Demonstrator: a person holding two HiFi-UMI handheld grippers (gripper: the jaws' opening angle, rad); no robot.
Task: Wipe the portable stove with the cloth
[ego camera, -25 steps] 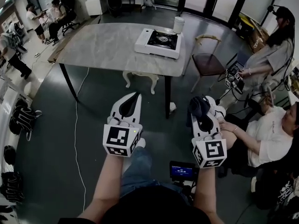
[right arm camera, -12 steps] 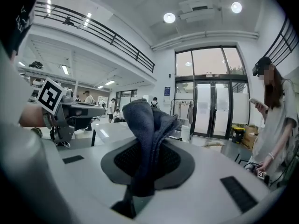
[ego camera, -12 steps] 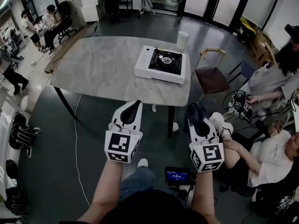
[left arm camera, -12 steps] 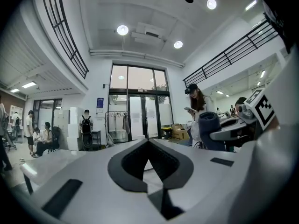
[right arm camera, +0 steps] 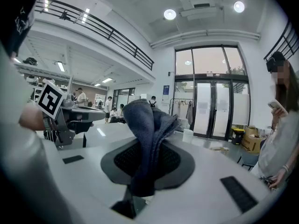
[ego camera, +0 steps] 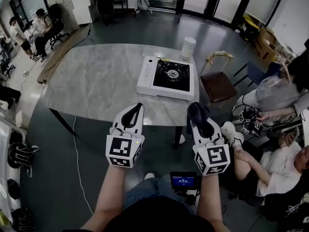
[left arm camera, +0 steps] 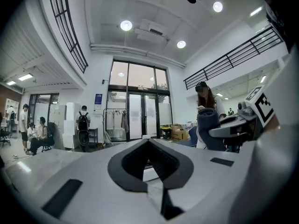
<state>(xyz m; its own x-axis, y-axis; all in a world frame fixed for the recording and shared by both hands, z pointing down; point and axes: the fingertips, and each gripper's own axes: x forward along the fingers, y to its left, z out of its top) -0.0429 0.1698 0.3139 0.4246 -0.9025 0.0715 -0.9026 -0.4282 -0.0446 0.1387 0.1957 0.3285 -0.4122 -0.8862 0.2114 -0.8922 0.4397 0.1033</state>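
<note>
The white portable stove [ego camera: 166,77] with a black burner top sits on the right part of the grey marble table [ego camera: 96,81]. My right gripper [ego camera: 195,111] is shut on a dark blue cloth [ego camera: 199,114], held in the air just short of the table's near edge, in front of the stove. The cloth [right arm camera: 148,125] bunches up between the pads in the right gripper view. My left gripper [ego camera: 139,105] hovers at the near edge, left of the stove. Its jaws are shut with nothing between them, as the left gripper view also shows for the left gripper [left arm camera: 148,141].
A white cylinder [ego camera: 188,47] stands behind the stove. A wooden chair [ego camera: 218,83] is at the table's right end. People sit and stand at the right [ego camera: 275,95] and far left [ego camera: 41,25]. A small monitor [ego camera: 183,181] hangs below my arms.
The table and stove have drawn closer and lower in the head view. Both grippers now reach the table's near edge; the cloth stays in the right gripper.
</note>
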